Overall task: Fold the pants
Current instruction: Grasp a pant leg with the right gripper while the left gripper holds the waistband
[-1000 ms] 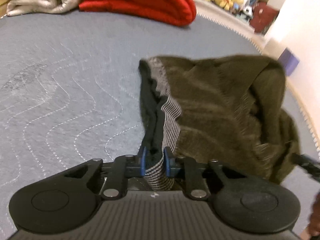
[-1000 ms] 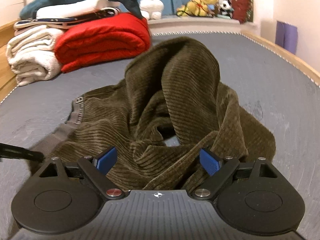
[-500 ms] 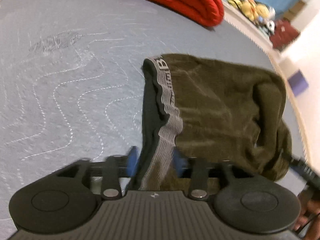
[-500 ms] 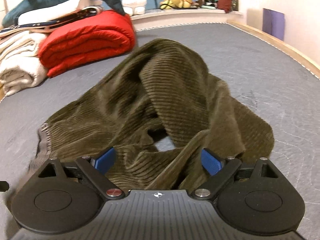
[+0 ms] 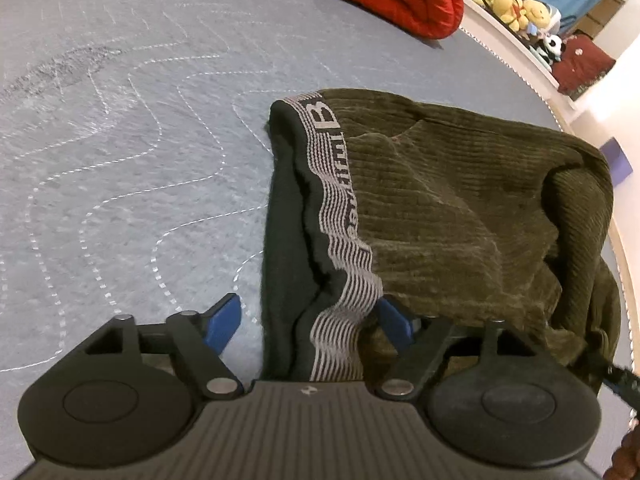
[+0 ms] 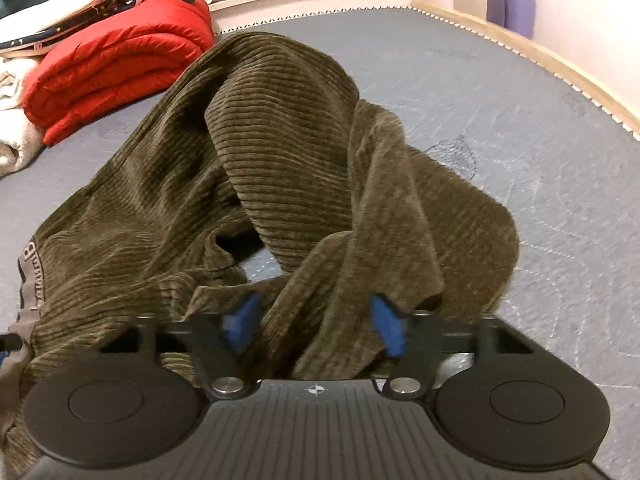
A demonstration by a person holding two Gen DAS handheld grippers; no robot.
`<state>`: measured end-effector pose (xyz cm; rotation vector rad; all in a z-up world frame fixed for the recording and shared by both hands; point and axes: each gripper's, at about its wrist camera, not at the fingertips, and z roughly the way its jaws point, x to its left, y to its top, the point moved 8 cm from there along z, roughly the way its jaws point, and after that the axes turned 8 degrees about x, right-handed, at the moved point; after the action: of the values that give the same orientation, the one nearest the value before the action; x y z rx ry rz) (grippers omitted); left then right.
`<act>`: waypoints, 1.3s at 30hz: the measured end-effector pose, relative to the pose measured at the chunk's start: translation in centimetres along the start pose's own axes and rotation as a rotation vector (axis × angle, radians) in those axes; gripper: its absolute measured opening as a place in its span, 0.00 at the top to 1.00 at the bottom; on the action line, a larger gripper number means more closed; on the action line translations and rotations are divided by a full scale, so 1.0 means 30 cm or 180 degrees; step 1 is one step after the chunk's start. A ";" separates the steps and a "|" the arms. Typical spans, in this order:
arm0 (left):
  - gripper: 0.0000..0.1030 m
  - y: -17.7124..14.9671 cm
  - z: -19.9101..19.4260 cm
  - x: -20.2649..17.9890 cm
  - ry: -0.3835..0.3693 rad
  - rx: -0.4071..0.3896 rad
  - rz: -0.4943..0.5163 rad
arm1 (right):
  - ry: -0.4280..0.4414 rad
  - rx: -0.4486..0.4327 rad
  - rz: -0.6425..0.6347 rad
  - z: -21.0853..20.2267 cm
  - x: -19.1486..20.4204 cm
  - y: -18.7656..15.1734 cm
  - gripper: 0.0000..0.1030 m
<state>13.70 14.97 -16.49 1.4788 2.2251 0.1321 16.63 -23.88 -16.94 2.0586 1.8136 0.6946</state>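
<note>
A second ago the left claw [image 5: 308, 322] pinched the striped grey waistband [image 5: 340, 216]; now its blue pads [image 5: 222, 322] are spreading, clear of the band that lies between them. The right claw [image 6: 316, 326], wide before, is closing around a bunched fold of the olive-green corduroy pants [image 6: 280, 152], its pads not yet pressing. The pants lie heaped on the grey quilted bed [image 5: 120, 128], with a folded red blanket [image 6: 116, 64] at the far left.
</note>
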 end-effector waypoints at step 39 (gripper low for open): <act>0.32 -0.001 -0.231 0.147 -0.0169 -0.0394 -0.0126 | 0.0277 -0.0263 -0.0510 -0.139 0.129 -0.046 0.25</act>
<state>9.33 20.09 -11.76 1.3567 2.1618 0.2114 13.52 -20.20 -13.62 1.8335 1.9376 0.8105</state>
